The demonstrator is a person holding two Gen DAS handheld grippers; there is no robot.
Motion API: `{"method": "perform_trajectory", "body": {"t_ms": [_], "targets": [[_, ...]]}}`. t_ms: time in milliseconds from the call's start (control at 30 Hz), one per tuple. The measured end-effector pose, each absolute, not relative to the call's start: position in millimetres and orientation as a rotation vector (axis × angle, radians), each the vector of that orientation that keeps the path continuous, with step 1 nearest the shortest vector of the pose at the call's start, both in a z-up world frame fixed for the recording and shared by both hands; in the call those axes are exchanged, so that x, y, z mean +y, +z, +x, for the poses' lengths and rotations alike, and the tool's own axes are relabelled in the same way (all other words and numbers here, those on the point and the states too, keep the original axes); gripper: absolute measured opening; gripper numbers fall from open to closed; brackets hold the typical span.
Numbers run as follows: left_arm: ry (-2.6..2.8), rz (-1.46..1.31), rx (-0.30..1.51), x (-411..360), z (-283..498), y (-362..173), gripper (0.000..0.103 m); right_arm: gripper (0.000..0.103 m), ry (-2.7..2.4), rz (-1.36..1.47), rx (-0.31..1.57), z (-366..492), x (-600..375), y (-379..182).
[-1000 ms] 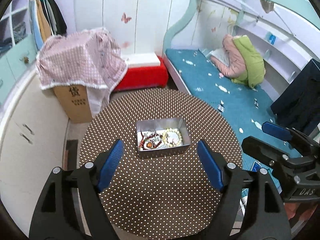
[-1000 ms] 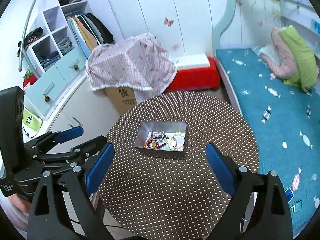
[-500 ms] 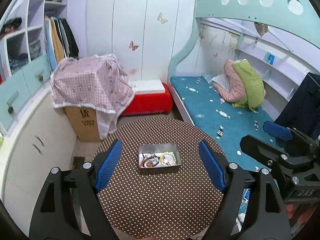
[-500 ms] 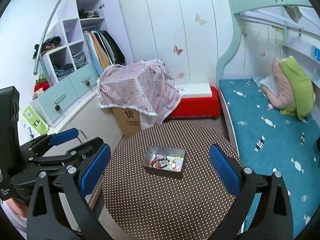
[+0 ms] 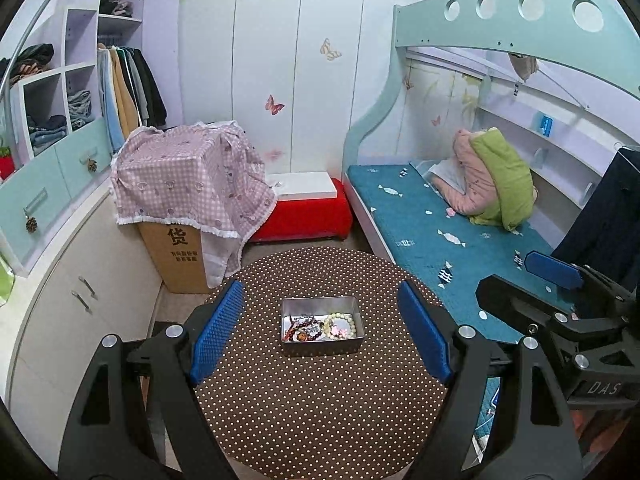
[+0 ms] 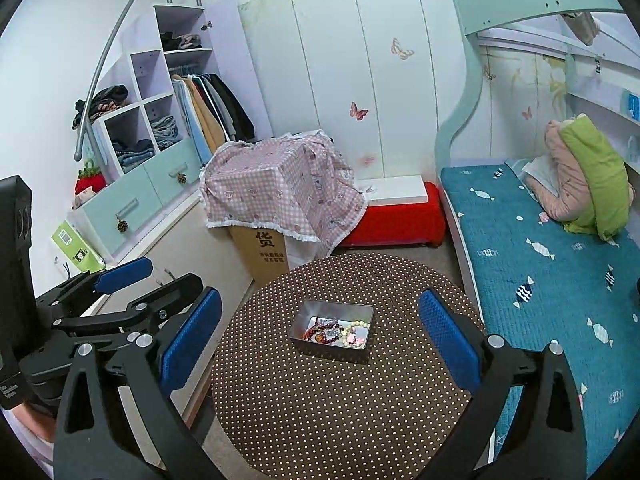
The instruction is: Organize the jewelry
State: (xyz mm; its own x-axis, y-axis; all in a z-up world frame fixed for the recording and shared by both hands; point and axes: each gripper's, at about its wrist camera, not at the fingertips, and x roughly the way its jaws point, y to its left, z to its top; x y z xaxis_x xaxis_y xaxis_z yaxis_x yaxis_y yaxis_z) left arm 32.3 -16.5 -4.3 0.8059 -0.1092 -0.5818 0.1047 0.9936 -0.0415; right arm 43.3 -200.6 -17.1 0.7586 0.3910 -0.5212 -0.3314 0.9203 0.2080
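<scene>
A small metal tin [image 5: 322,346] sits near the middle of a round brown polka-dot table [image 5: 320,408]. Inside lie a dark red bead string [image 5: 301,329] and a pale bead bracelet [image 5: 340,325]. The tin [image 6: 333,354] also shows in the right wrist view with the beads [image 6: 325,332] in it. My left gripper [image 5: 320,334] is open and empty, high above the table. My right gripper [image 6: 320,344] is open and empty, also high. The right gripper shows at the right edge of the left wrist view [image 5: 560,308]; the left gripper shows at the left of the right wrist view [image 6: 132,296].
A cardboard box under a pink checked cloth [image 5: 188,184] stands behind the table. A red bench [image 5: 308,212] is beside it. A bed with a teal cover [image 5: 440,232] runs along the right. White cabinets [image 5: 60,300] and shelves with clothes line the left.
Both grippers have risen and pulled back from the table. The tin looks smaller and more of the room is in view. Both stay open and empty.
</scene>
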Motion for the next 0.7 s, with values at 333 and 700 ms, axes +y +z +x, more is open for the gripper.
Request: {"method": "perform_trajectory", "body": {"t_ms": [333,700], "targets": [[-0.109,-0.009,0.623,-14.5,31.8,-2.8,0.081,0.095,0.392,0.102,0.584,42.7,-200.7,-16.1],[-0.111,-0.013,0.622,-13.8,32.4,-2.7,0.081,0.095,0.381,0.107,0.591,46.0,-196.4,-17.9]]}}
